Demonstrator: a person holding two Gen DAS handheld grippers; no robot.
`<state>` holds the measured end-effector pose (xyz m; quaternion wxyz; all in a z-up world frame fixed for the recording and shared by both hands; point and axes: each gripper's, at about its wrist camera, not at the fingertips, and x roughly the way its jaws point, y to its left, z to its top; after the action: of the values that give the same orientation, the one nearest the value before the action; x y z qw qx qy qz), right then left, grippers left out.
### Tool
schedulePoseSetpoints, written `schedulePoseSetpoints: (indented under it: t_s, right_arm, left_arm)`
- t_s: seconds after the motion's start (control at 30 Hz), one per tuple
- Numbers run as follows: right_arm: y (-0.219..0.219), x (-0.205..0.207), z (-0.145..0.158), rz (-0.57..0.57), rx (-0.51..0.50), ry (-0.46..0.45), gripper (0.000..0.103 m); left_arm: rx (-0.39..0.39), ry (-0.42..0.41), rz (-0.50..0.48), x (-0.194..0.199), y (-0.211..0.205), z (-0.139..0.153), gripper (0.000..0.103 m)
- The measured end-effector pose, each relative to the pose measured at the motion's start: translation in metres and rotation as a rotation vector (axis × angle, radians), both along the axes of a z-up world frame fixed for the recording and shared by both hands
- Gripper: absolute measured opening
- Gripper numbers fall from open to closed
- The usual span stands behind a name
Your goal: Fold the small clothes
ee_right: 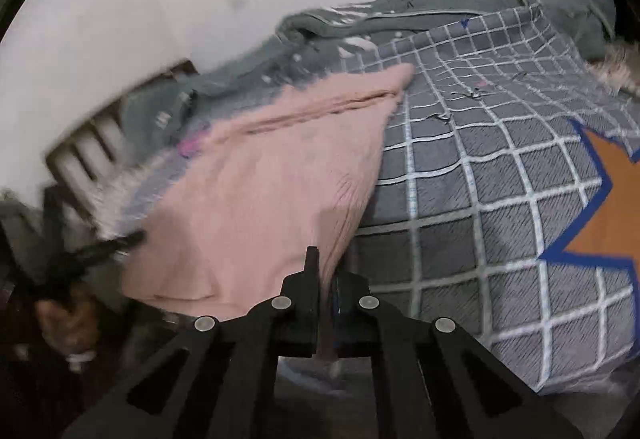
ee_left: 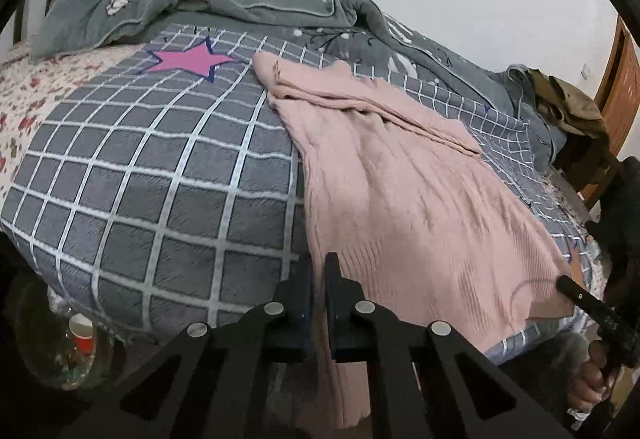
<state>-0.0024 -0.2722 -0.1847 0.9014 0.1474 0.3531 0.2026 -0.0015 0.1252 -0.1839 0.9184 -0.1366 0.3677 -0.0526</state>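
Note:
A pink knit sweater lies lengthwise on the grey checked bedspread, its folded sleeves at the far end. My left gripper is shut on the sweater's near hem at its left corner. My right gripper is shut on the hem's other corner of the same sweater. The right gripper also shows at the right edge of the left wrist view, and the left gripper at the left of the right wrist view. The right wrist view is blurred.
A grey quilt is bunched along the wall side of the bed. A pink star and an orange star are printed on the bedspread. A bin with a red cup stands on the floor at left. Clothes are heaped on a chair at far right.

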Motion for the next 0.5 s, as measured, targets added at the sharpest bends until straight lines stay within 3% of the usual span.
schedulePoseSetpoints:
  t_s: [0.13, 0.2, 0.27, 0.4, 0.5]
  right_arm:
    - [0.001, 0.01, -0.015, -0.053, -0.05, 0.091, 0.005]
    - [0.002, 0.015, -0.019, -0.066, -0.069, 0.123, 0.011]
    - [0.003, 0.016, -0.017, -0.068, -0.085, 0.114, 0.011]
    - [0.01, 0.019, -0.016, -0.062, -0.146, 0.102, 0.028]
    - [0.015, 0.025, -0.02, -0.056, -0.169, 0.111, 0.028]
  left_arm:
    - [0.028, 0.026, -0.021, 0.002, -0.002, -0.006, 0.007]
    - [0.02, 0.047, -0.03, 0.003, -0.002, -0.011, 0.008]
    - [0.013, 0.054, -0.036, 0.003, -0.002, -0.014, 0.009]
    - [-0.025, 0.083, -0.059, 0.006, -0.002, -0.019, 0.02]
    - [-0.008, 0.093, -0.06, 0.011, -0.008, -0.023, 0.023]
